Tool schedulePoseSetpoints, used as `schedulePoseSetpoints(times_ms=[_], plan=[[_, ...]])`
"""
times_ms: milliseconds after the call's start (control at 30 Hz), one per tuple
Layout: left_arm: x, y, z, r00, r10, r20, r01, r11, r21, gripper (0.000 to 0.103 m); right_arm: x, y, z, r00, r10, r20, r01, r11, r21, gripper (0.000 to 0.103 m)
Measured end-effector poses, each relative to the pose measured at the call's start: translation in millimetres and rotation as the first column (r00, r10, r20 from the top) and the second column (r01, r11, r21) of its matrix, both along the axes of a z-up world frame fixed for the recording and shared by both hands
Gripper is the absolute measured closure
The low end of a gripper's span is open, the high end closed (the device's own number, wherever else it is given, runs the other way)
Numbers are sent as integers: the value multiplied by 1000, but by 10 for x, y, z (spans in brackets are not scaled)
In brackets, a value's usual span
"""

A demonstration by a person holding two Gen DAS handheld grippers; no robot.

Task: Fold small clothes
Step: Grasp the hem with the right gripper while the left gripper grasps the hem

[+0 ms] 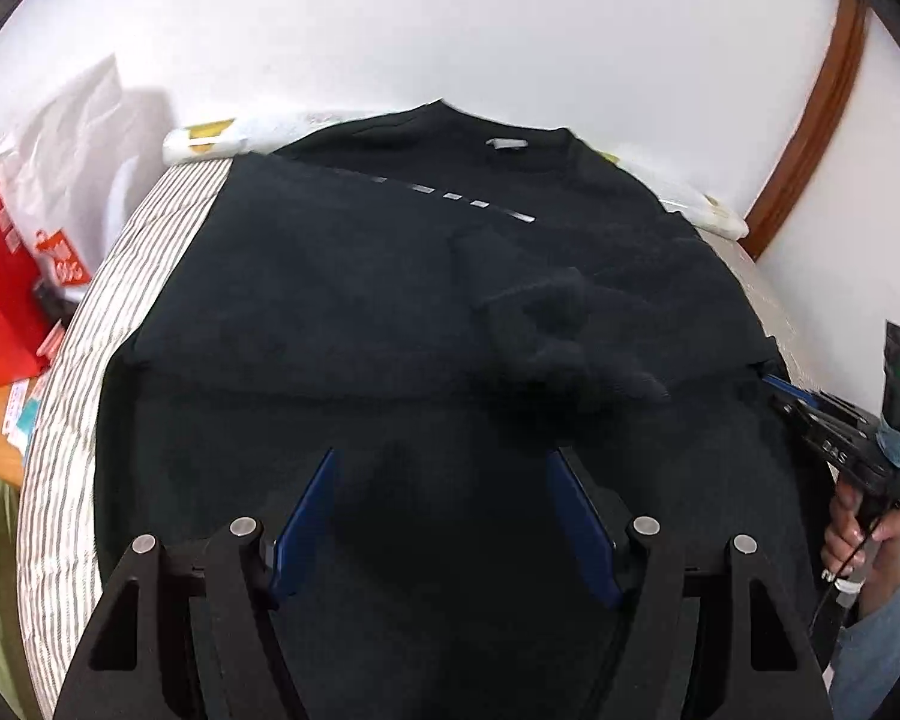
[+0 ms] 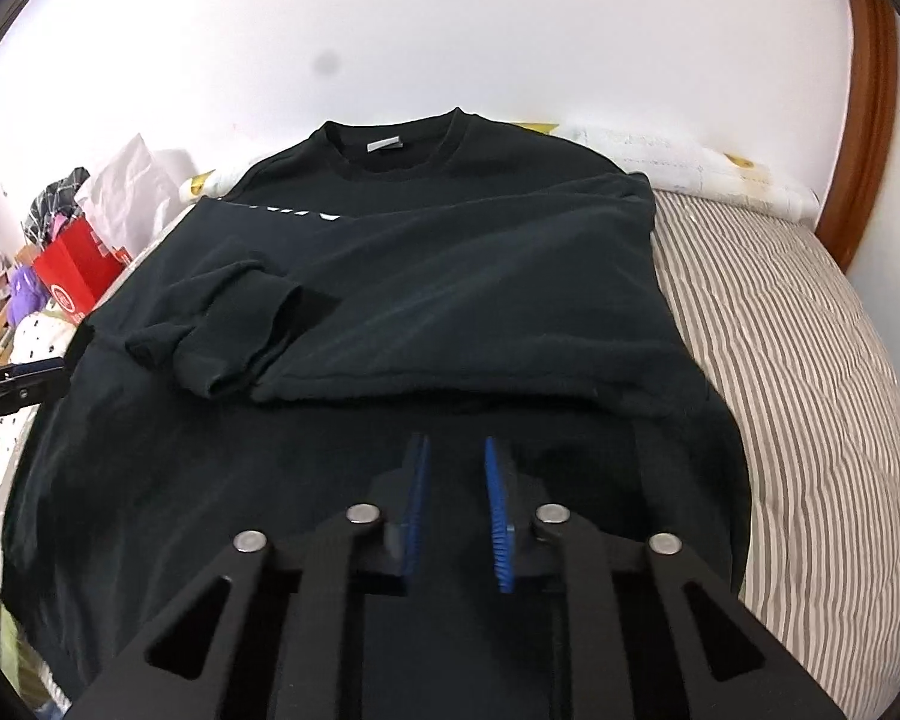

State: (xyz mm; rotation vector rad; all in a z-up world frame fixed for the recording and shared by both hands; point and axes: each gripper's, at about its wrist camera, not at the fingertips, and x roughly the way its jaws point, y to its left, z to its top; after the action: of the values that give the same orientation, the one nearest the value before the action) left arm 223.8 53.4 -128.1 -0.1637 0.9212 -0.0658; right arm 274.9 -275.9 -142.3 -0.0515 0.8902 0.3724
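A black long-sleeved top (image 1: 342, 300) lies flat on the striped bed (image 1: 90, 360), collar and white neck label (image 2: 385, 145) at the far end. One sleeve (image 2: 228, 324) is folded in across the chest, its cuff bunched. My left gripper (image 1: 443, 456) hovers open over the near hem, nothing between its blue pads. My right gripper (image 2: 455, 441) is over the near hem on the other side, its pads a narrow gap apart with no fabric seen pinched. From the left wrist view the right gripper (image 1: 777, 387) sits at the top's right edge.
Striped bedding (image 2: 810, 390) lies bare to the right of the top. A white patterned pillow (image 2: 690, 162) runs along the white wall. A red bag (image 2: 75, 276), white plastic bags and clutter stand beyond the bed's left edge. A wooden frame (image 2: 870, 120) curves at right.
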Motion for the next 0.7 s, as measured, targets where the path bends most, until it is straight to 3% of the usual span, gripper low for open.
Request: schedulePoseSetpoints(times_ms=[333, 467, 567, 700], plan=[[365, -694, 37, 981, -193, 23, 191, 979, 65, 34, 300, 89, -67, 999, 2, 32, -1, 999, -51, 88], [602, -935, -5, 975, -222, 27, 218, 970, 103, 34, 387, 68, -130, 998, -38, 46, 42, 996, -82, 90], [795, -1075, -141, 976, -216, 8, 211, 961, 177, 34, 441, -7, -170, 995, -94, 46, 97, 993, -72, 90], [943, -1131, -306, 981, -195, -20, 195, 957, 214, 34, 519, -122, -207, 986, -165, 30, 166, 984, -70, 90]])
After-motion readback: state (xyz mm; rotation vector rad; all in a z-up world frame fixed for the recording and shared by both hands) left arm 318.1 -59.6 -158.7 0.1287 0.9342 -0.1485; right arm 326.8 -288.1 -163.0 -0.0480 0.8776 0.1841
